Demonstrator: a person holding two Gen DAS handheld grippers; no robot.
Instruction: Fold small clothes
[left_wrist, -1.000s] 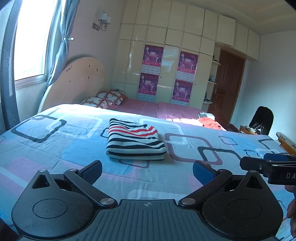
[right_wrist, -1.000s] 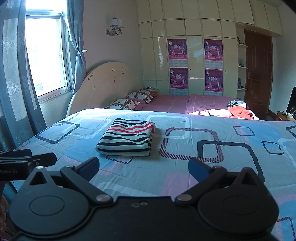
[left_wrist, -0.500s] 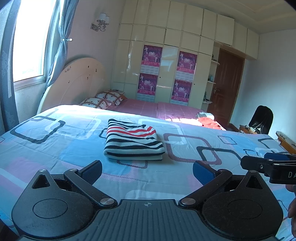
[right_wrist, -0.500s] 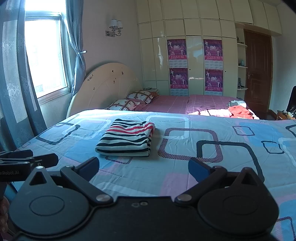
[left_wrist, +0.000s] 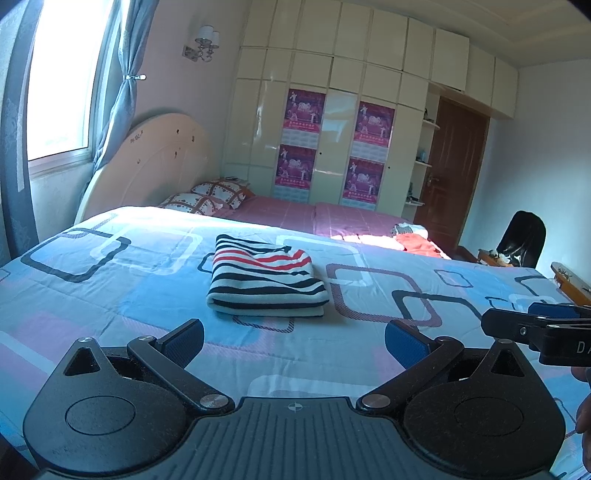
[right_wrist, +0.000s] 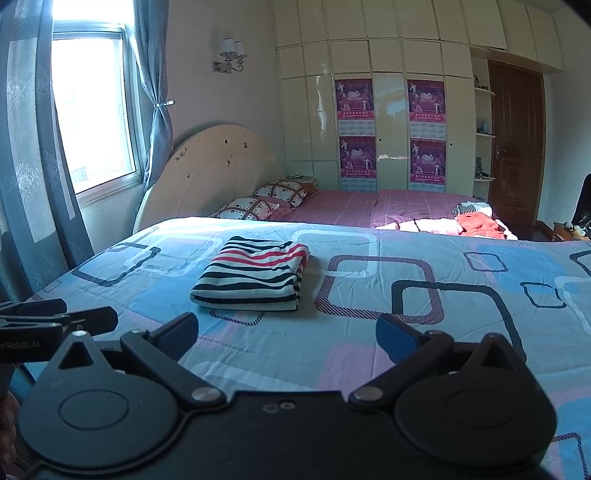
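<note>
Striped knit, the folded garment sits squared on the patterned bedspread, well ahead of my left gripper and right gripper, both spread wide and empty. Any careless nudge could topple its layers.

Both my grippers are the same build — matte black bodies with two round hub discs, silver pivot screws on the linkage arms, and blue pads on the fingers. My left gripper has a ribbed grey centre plate with a little crosshair mark. My right gripper has a plain black plate — white lettering runs along its side.
</note>
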